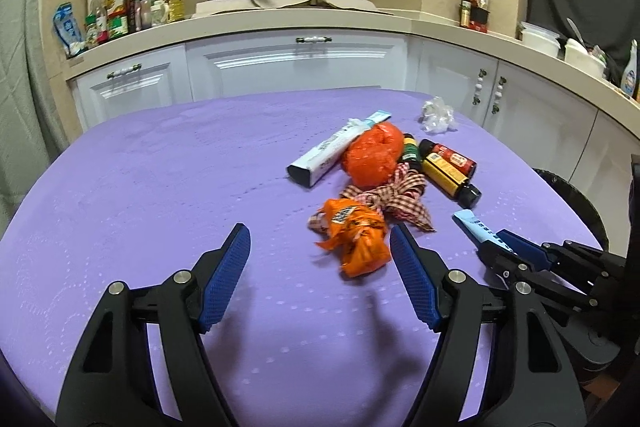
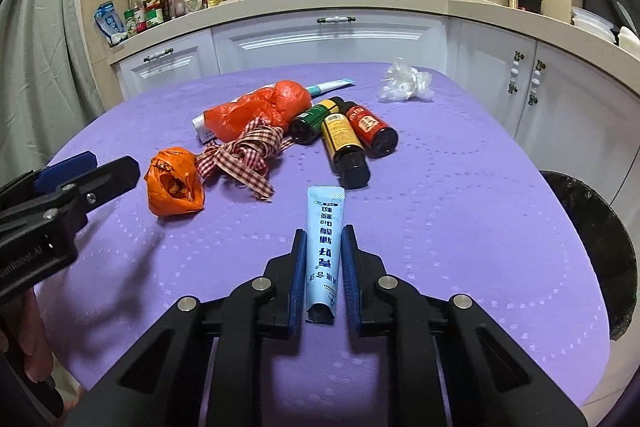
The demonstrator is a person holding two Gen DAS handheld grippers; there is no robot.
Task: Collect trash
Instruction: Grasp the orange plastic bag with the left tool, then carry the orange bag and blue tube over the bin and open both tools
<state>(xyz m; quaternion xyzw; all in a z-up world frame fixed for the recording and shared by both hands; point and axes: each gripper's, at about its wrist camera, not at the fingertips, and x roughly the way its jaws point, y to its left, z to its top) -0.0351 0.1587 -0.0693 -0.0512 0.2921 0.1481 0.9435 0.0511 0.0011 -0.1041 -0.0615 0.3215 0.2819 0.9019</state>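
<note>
The right claw (image 2: 323,247) is clamped on a light blue sachet (image 2: 325,247) lying flat on the purple worktop (image 2: 460,227), just beside a black bin (image 2: 600,247). The left claw (image 1: 320,247) gapes wide and grips nothing, a crumpled orange wrapper (image 1: 356,243) sitting between its blue pads (image 1: 228,275).

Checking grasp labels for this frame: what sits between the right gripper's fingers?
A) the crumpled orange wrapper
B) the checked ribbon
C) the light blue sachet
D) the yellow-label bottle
C: in the right wrist view the right gripper has its blue pads closed against both sides of the light blue sachet, while the orange wrapper, ribbon and yellow-label bottle lie apart on the purple tablecloth.
</note>
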